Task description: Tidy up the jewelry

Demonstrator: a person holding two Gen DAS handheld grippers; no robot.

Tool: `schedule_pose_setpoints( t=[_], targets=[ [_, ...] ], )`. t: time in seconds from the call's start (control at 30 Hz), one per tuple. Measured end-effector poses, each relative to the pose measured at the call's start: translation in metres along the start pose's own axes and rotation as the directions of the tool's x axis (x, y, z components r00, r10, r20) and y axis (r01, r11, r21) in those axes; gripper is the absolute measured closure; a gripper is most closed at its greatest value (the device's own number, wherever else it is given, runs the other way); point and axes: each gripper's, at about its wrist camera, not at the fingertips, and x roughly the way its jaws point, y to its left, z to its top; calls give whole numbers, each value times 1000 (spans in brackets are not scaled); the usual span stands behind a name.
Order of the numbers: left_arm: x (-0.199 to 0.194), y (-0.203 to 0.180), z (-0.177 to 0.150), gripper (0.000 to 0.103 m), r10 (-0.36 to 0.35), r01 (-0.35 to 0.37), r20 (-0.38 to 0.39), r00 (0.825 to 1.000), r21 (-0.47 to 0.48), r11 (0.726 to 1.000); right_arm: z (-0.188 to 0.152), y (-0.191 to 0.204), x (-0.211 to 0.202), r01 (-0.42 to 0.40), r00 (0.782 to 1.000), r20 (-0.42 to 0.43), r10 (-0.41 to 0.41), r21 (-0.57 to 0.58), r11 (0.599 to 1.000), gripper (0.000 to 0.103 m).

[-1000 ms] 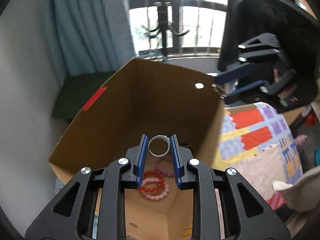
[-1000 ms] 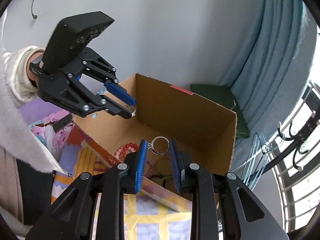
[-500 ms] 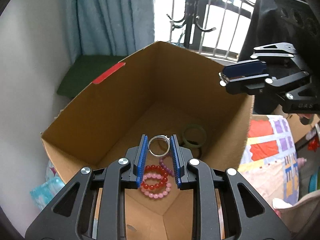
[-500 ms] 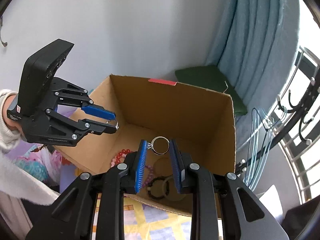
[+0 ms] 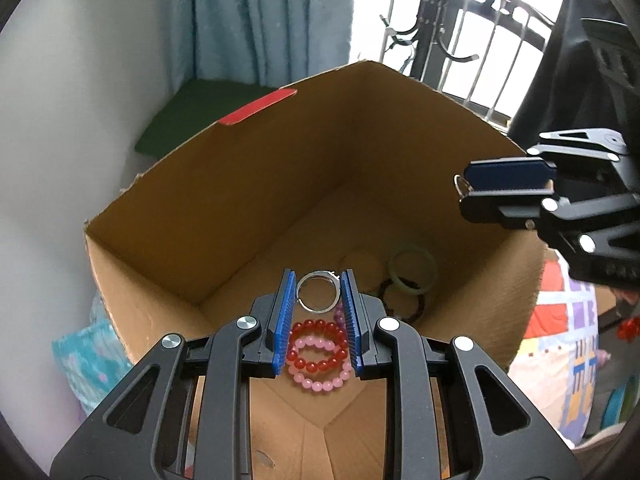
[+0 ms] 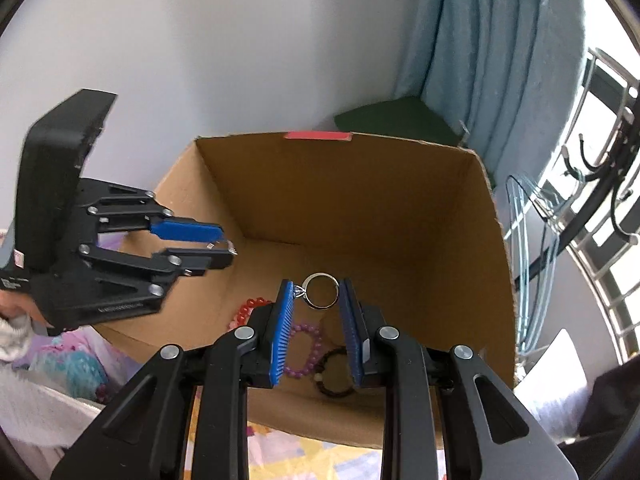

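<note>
An open cardboard box lies below both grippers. My left gripper is shut on a plain silver ring above the box's near corner. My right gripper is shut on a silver ring with a small stone. Each gripper shows in the other's view, the right gripper over the right wall and the left gripper over the left wall. On the box floor lie a red bead bracelet, a pink one, a green bangle and purple beads.
A blue curtain and a green mat stand behind the box by a white wall. Window bars are at the back right. A patterned quilt lies under the box. A person's pale sleeve shows at the left.
Both grippers have sunk toward the box and rolled, so its inside now fills each view. Each ring stays pinched between its pads.
</note>
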Motion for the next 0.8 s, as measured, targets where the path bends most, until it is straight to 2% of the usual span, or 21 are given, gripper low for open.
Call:
schedule_pose_setpoints(
  t=[0.17, 0.3, 0.33, 0.37, 0.43, 0.57, 0.7, 0.8],
  targets=[
    [0, -1, 2, 80, 16, -16, 3, 1000, 4, 1000, 1, 11, 8, 3, 1000, -16, -3, -4, 1000, 79],
    [-4, -6, 3, 76, 19, -20, 12, 1000, 27, 999, 3, 14, 8, -20, 1000, -10, 20, 7, 1000, 57],
    [-6, -8, 3, 63, 19, -20, 20, 1000, 35, 999, 3, 16, 6, -18, 1000, -6, 18, 1, 1000, 54],
    [-7, -8, 3, 40, 25, -26, 26, 999, 35, 999, 4, 18, 5, -17, 1000, -4, 17, -6, 1000, 54],
    [-10, -9, 5, 26, 39, -41, 38, 999, 32, 999, 5, 19, 4, -17, 1000, -4, 17, -6, 1000, 53],
    [-8, -7, 5, 12, 48, -49, 19, 999, 17, 999, 5, 15, 3, -16, 1000, -6, 16, 19, 1000, 52],
    [-9, -5, 4, 7, 54, -54, 17, 998, 14, 998, 1, 11, 2, -7, 1000, -6, 7, 33, 999, 46],
    [-10, -6, 3, 6, 59, -59, 19, 998, 20, 998, 3, 12, 5, -2, 1000, -10, 2, 38, 999, 45]
  ],
)
